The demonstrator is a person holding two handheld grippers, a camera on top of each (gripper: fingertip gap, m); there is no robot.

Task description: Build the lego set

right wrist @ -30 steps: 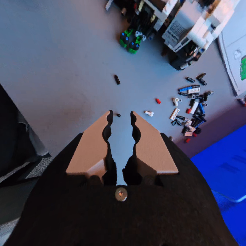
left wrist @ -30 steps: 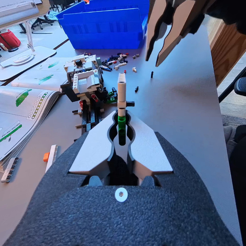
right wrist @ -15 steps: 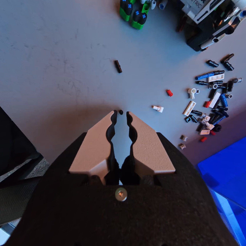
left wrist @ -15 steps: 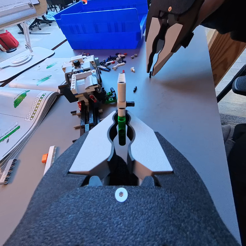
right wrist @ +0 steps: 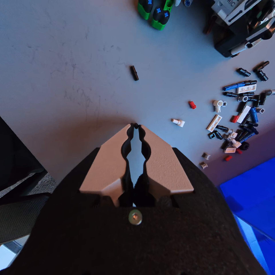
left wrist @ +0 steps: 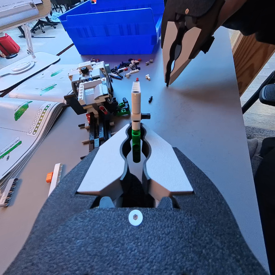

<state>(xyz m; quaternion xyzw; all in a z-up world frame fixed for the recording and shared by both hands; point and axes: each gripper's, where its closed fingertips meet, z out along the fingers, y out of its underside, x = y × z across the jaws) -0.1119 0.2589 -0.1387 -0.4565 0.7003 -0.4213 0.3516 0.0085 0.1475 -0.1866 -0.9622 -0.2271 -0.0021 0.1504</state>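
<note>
The left gripper [left wrist: 136, 134] is clamped on a slim lego sub-assembly [left wrist: 136, 119]: its fingers press on the green beam at the bottom, and the white beam stands up beyond the fingertips with a short black pin sticking out to the right. It hangs above the grey table [left wrist: 193, 134].

Ahead and to the left of the left gripper sits the partly built white, grey and black lego model [left wrist: 90, 90], with a small green and black lego piece [left wrist: 123, 107] just beside its right side. Farther left lies the open instruction booklet with green drawings [left wrist: 22, 122]. Beyond the model a scatter of small loose black, blue, red and white lego parts [left wrist: 128, 67] lies in front of a large blue plastic bin [left wrist: 110, 29]. A lone black lego pin [left wrist: 150, 99] rests on the table just ahead and to the right of the held sub-assembly.

The right gripper [right wrist: 135, 126] points down at the table, its fingertips nearly together and pinching a tiny black lego pin [right wrist: 136, 126] that stands at the table surface. From the left wrist view the right gripper's tips [left wrist: 168, 83] touch the table well ahead and to the right. Another black pin [right wrist: 134, 73] lies ahead of it, and the loose parts [right wrist: 241, 113] lie to its right.
</note>
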